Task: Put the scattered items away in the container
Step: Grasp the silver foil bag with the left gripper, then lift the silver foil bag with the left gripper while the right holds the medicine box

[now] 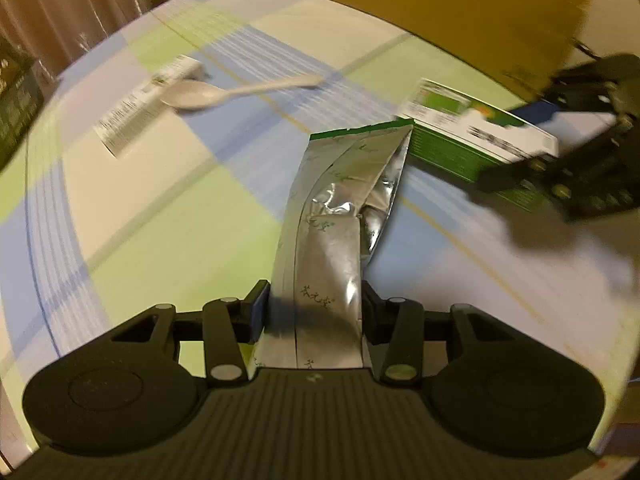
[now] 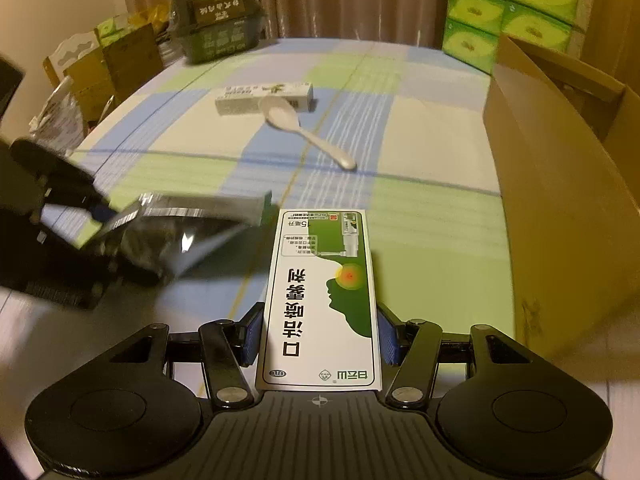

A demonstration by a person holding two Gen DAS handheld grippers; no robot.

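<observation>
Left wrist view: the left gripper (image 1: 314, 312) has its jaws pinching a silver pouch (image 1: 340, 216) by its near end; the pouch runs away from the camera, long axis near to far, its green-edged top pointing far and slightly right, toward the carton (image 1: 440, 8). Right wrist view: the right gripper (image 2: 320, 328) has its jaws pressed on the long sides of a spray box (image 2: 322, 300), printed face up, long axis straight ahead, far end pointing across the table (image 2: 420, 120). The carton stands at the right edge of the table, mouth open at the top, so the box must swing right to reach it. Both held things appear lifted off the cloth, though I cannot be sure of the clearance. Far out on the table lie a spoon (image 2: 308, 132), bowl touching a small white box (image 2: 264, 98); the handle points near and right.

As I judge it, the step in hand is carrying both items to the carton. Done well: raise each above the carton's rim before crossing it, take one arm at a time since the grippers sit close together, and release only once well inside. The pouch is limp and may droop or catch on the rim
</observation>
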